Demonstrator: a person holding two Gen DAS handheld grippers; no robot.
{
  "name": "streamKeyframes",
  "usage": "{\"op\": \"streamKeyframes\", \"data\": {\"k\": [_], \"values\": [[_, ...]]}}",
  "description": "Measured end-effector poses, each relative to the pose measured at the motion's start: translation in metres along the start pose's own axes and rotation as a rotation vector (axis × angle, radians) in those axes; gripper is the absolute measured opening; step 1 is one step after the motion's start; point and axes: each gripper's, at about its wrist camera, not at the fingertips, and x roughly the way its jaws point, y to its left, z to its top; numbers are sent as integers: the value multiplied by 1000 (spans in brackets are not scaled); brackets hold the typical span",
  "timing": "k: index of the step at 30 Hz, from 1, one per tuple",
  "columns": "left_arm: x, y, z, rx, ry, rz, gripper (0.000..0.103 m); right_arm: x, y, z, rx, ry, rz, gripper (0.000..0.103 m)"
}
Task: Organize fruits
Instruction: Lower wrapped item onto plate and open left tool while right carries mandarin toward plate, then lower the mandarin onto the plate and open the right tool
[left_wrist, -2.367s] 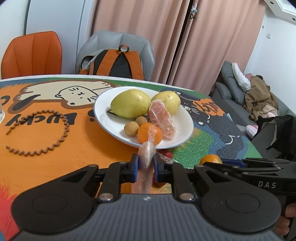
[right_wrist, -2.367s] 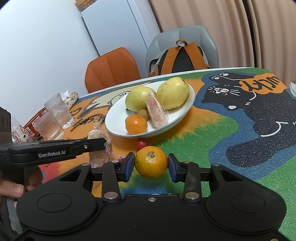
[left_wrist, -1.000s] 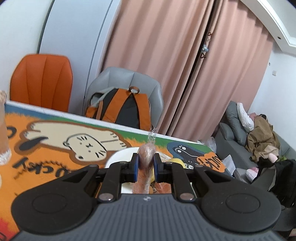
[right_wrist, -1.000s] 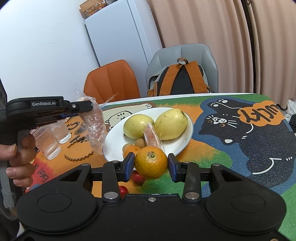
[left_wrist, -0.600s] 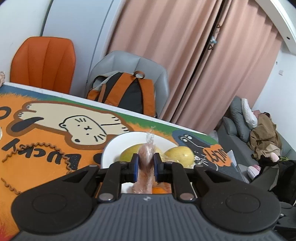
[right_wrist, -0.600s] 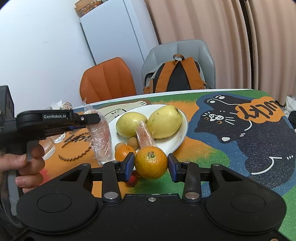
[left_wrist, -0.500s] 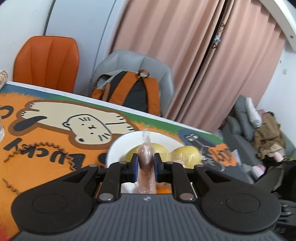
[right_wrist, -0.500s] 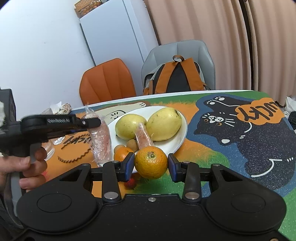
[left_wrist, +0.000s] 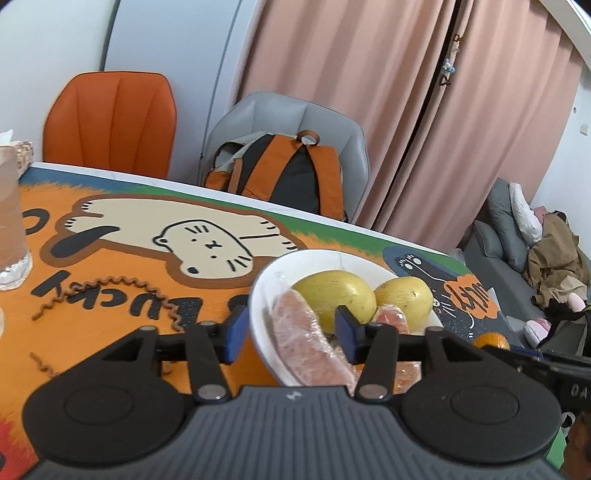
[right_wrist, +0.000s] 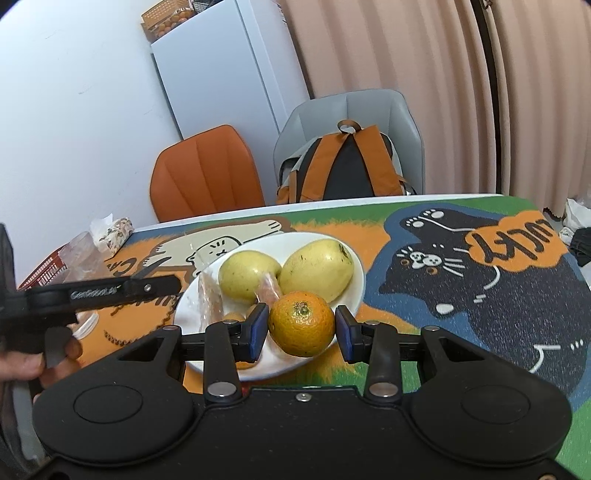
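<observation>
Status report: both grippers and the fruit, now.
Left gripper open, wrapped fruit on plate. Right gripper shut on orange, above plate's near edge. Nothing blocking.

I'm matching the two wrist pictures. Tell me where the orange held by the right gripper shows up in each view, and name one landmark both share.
Left wrist view: the orange peeks out at the right edge, right of the white plate.
Right wrist view: the orange sits low in the centre, between the fingers of the right gripper, in front of the plate.
Shared landmark: the backpack on the grey chair.
</observation>
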Motion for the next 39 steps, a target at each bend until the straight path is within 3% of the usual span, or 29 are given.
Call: {"op": "streamKeyframes", "data": {"k": [8, 9, 11, 15, 19, 23, 27, 39], "values": [[-11, 7, -5, -19, 18, 34, 72, 14, 6, 12, -21, -8, 4, 39], [-12, 8, -6, -20, 17, 38, 76, 14, 7, 13, -21, -12, 1, 42], [-14, 8, -7, -23, 16, 42, 79, 13, 7, 15, -21, -39, -13, 59], [-19, 7, -10, -24, 23, 32, 87, 8, 5, 15, 1, -57, -21, 60], [-24, 4, -13, -24, 26, 35, 89, 1, 8, 11, -10, -49, -18, 61], [-32, 1, -17, -22, 21, 42, 90, -7, 12, 6, -19, -39, -3, 70], [-40, 0, -20, -26, 19, 52, 91, -13, 15, 0, -14, -31, 2, 72], [-63, -2, -31, -43, 12, 55, 99, -34, 16, -10, 1, -41, -2, 101]]}}
